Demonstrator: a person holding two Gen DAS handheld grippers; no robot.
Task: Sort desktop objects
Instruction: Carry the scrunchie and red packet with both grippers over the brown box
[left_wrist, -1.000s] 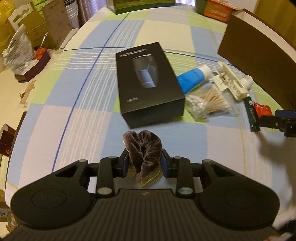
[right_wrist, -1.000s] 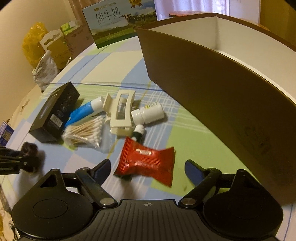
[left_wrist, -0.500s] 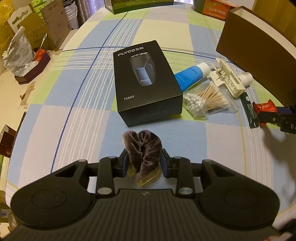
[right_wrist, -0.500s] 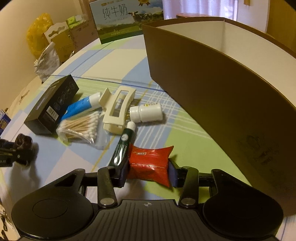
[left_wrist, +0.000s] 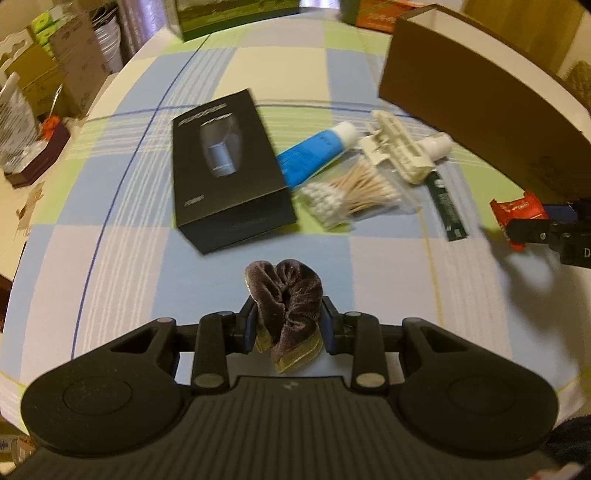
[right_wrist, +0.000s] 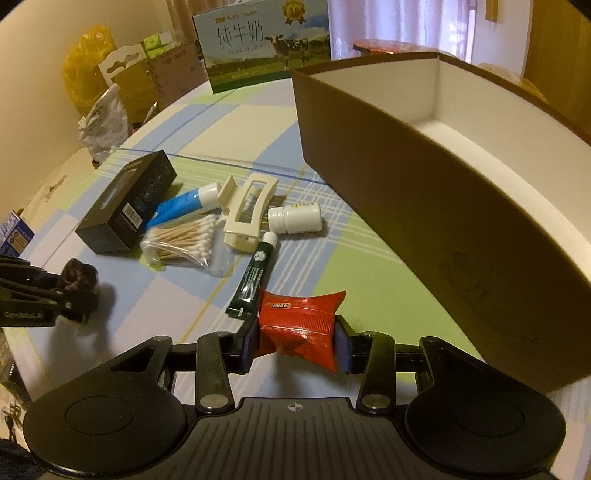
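My left gripper (left_wrist: 288, 328) is shut on a brown velvet scrunchie (left_wrist: 286, 295), held above the checked tablecloth. My right gripper (right_wrist: 297, 341) is shut on a red foil packet (right_wrist: 299, 326) and holds it just off the cloth beside the large brown box (right_wrist: 417, 206), whose white inside shows nothing. On the cloth lie a black shaver box (left_wrist: 227, 170), a blue tube (left_wrist: 314, 153), a bag of cotton swabs (left_wrist: 351, 192), a cream hair claw (right_wrist: 245, 210), a white bottle (right_wrist: 295, 219) and a dark green tube (right_wrist: 255, 275). The packet (left_wrist: 519, 216) shows at the right of the left wrist view.
A milk carton box (right_wrist: 262, 40) stands at the far edge of the round table (left_wrist: 122, 229). Cardboard boxes, a yellow bag (right_wrist: 83, 74) and a plastic bag (right_wrist: 105, 122) crowd the floor and side table to the left. Open cloth lies between the two grippers.
My right gripper closed on the red packet and lifted it off the cloth toward the brown box. My left gripper kept its hold on the scrunchie and shifted slightly right.
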